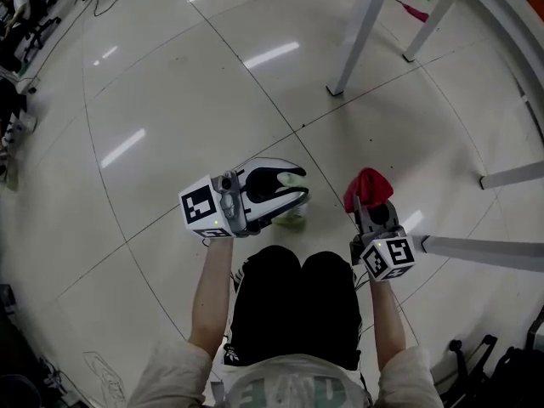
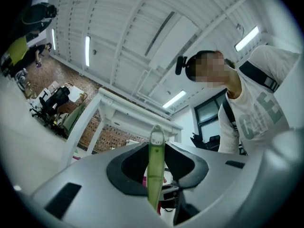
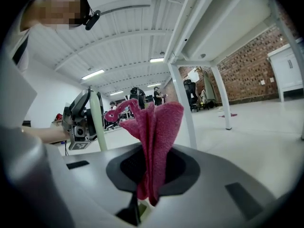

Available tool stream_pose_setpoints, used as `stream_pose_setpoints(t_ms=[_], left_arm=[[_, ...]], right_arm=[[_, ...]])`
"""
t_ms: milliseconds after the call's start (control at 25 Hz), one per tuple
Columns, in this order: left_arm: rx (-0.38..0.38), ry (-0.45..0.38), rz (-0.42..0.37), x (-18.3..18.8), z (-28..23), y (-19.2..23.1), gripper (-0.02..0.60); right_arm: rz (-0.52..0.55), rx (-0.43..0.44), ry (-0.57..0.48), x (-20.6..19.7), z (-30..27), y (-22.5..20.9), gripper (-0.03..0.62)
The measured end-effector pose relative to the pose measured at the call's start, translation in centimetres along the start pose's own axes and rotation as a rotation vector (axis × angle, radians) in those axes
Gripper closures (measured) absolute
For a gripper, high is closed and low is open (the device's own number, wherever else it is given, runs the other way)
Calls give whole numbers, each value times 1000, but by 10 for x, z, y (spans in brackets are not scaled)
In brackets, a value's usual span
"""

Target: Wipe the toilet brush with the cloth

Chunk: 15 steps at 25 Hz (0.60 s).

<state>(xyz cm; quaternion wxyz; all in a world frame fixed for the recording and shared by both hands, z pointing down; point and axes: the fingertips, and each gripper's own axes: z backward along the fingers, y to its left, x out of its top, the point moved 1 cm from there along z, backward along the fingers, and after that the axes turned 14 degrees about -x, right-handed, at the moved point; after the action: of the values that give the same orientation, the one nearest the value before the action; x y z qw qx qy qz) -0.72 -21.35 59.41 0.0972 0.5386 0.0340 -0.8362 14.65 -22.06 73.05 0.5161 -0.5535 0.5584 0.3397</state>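
Bright overhead strip lights (image 2: 87, 51), white glare streaks on glossy floor (image 1: 272, 55), heavy fisheye curving, dark vignetted corners

Both arms out, jaws clamped.
Left gripper (image 1: 285, 187), nine o'clock, pinches brush handle (image 2: 155, 170); right gripper (image 1: 371, 201), three o'clock, grips cloth (image 3: 154, 132).
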Motion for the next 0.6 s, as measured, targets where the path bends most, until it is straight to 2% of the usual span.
stream_pose_setpoints(t_ms=[240,520,600], left_arm=[[8,74,26,-33,5,1,469],[55,118,83,-70,12,7,469],[82,99,105,-77,14,9,468]], right_arm=[[-20,-3,21,-23,10,-7,563],[4,13,18,-24,6,-9,563],[-4,16,20,-26,5,-10,563]])
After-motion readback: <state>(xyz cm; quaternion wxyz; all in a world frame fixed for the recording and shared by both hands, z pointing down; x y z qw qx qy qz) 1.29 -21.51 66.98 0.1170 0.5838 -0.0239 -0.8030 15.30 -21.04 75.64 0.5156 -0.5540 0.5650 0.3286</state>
